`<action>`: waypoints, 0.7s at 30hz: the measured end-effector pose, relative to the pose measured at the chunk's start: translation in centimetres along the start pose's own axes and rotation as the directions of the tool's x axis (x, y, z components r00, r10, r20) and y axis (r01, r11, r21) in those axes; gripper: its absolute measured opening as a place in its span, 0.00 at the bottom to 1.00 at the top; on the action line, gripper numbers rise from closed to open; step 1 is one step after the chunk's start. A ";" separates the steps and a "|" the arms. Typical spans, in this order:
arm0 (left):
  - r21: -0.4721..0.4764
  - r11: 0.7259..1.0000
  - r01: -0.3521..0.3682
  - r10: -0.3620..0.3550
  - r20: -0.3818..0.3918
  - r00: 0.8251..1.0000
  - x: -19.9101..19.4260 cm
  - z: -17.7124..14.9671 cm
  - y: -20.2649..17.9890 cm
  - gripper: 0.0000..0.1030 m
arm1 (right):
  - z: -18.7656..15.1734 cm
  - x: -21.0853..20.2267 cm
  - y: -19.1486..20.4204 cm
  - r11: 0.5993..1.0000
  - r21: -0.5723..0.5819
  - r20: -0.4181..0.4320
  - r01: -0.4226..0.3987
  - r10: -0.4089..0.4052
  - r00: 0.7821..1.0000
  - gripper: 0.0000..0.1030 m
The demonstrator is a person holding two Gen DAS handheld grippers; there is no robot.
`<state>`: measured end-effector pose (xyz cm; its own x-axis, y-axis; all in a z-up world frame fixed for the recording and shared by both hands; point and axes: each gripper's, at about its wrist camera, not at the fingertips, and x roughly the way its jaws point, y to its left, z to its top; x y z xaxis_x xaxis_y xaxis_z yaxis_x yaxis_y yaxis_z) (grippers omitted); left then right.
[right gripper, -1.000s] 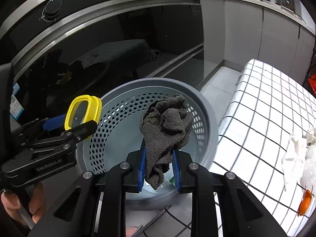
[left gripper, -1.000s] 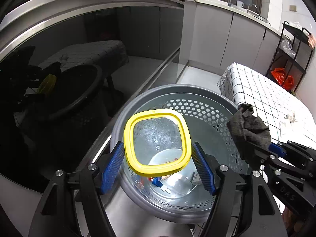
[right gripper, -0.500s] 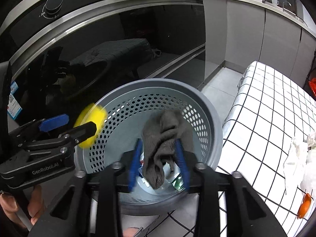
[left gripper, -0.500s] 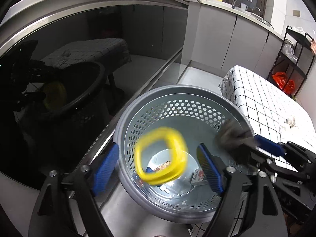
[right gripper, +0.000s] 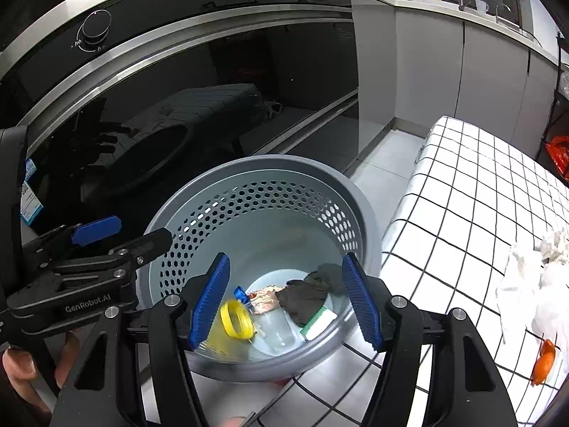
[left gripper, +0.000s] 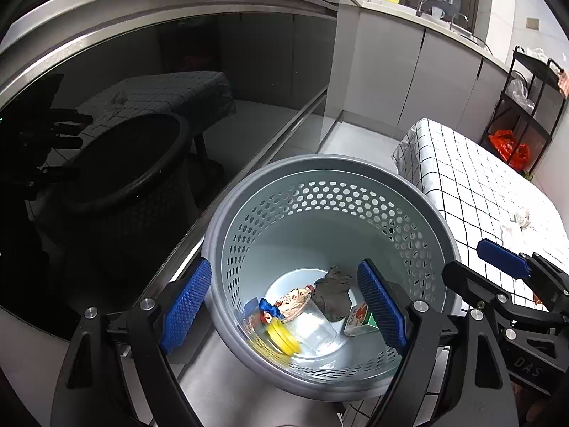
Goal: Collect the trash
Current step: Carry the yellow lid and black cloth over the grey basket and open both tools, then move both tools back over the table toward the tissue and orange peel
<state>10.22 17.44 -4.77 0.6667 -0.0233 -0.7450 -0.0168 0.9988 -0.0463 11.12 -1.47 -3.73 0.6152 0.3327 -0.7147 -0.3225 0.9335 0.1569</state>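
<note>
A grey perforated bin (left gripper: 320,163) (right gripper: 270,163) stands below both grippers. At its bottom lie a clear container with a yellow lid (left gripper: 281,336) (right gripper: 234,320), a dark grey cloth (left gripper: 332,295) (right gripper: 306,295), a small carton (left gripper: 359,318) and a wrapper (left gripper: 295,300). My left gripper (left gripper: 284,277) hangs open over the bin's near side with nothing between its blue pads. My right gripper (right gripper: 286,267) is open over the bin too, and empty. Each gripper shows in the other's view: the right one (left gripper: 476,267) at the right edge, the left one (right gripper: 121,235) at the left.
A table with a white checked cloth (right gripper: 462,195) stands right of the bin, with crumpled white paper (right gripper: 533,277) and an orange scrap (right gripper: 544,359) on it. A dark glass oven door (right gripper: 177,106) rises behind the bin. A black rack (left gripper: 512,149) stands far right.
Both grippers opened. The yellow-lidded container dropped from the left one and the grey cloth from the right one; both now lie at the bottom of the bin.
</note>
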 end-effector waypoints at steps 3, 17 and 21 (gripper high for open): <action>0.005 1.000 0.003 -0.003 0.006 1.000 -0.2 -0.1 -0.3 0.80 | -0.4 -0.6 -0.3 1.000 0.011 0.006 0.011 -0.011 1.000 0.61; 0.043 0.998 0.041 -0.043 0.036 0.998 -2.0 -0.7 -3.2 0.80 | -4.9 -4.9 -4.2 0.990 0.120 0.020 0.079 -0.082 0.996 0.61; 0.050 0.996 0.070 -0.073 0.047 0.996 -2.8 -1.1 -4.5 0.81 | -6.9 -6.6 -5.7 0.980 0.161 0.025 0.117 -0.123 0.992 0.61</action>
<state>7.60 12.98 -3.16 0.7003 -0.0937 -0.7077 0.0673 0.9956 -0.0653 3.92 -9.89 -4.59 0.6680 0.2190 -0.7113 -0.1280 0.9753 0.1801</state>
